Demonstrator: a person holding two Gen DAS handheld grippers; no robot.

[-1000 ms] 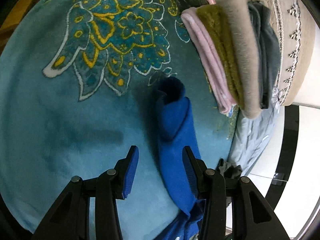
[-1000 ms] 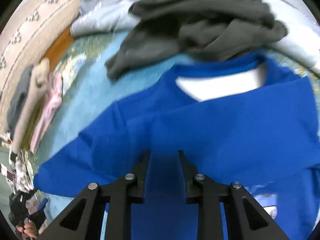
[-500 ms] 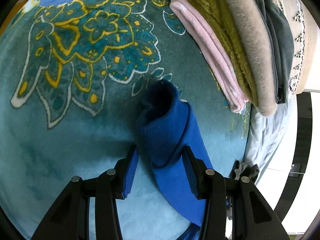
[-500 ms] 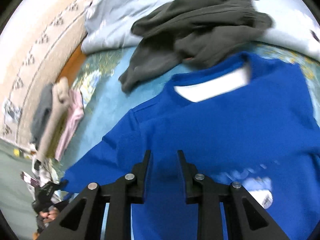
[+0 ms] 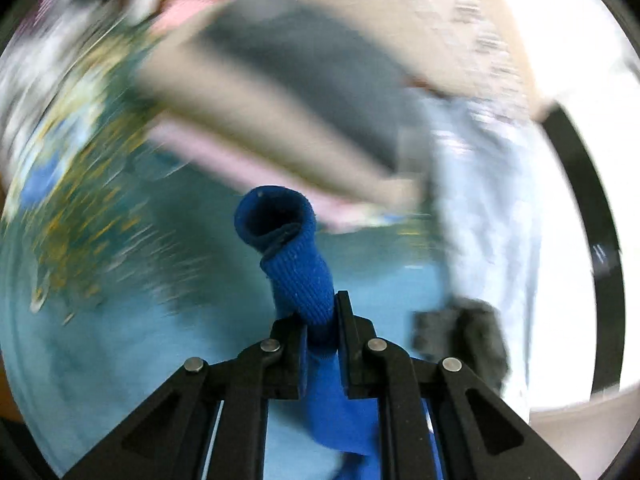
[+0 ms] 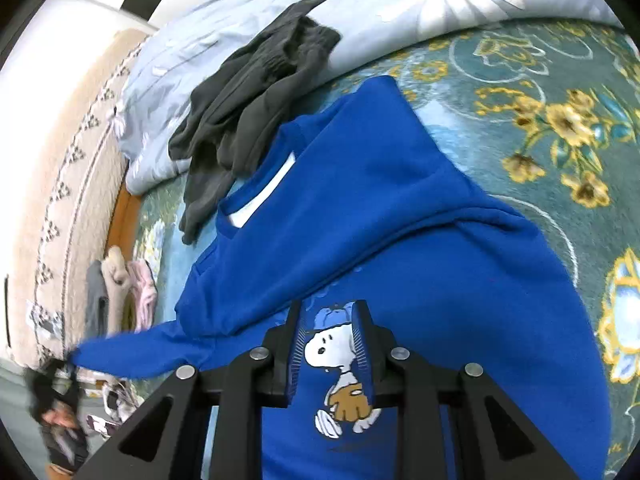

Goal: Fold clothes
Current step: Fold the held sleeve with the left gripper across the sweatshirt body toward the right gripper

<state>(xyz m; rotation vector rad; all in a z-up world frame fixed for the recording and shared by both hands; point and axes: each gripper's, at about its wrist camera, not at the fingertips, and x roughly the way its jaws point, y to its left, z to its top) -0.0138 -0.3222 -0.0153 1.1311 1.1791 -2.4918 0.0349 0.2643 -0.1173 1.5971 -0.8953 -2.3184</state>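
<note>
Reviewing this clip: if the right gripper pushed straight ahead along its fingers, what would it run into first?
Most likely the blue sweatshirt. The right gripper is open over its cartoon dog print, and blue fabric fills the view ahead. The dark grey garment lies beyond. Whether the fingertips already touch the cloth is unclear.

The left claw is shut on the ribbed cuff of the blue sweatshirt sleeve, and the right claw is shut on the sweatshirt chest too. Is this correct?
Not quite. In the right wrist view the right claw is open, its jaws apart over the cartoon dog print and gripping nothing. The rest holds: in the left wrist view the left claw is shut on the ribbed cuff of the blue sweatshirt sleeve.
</note>
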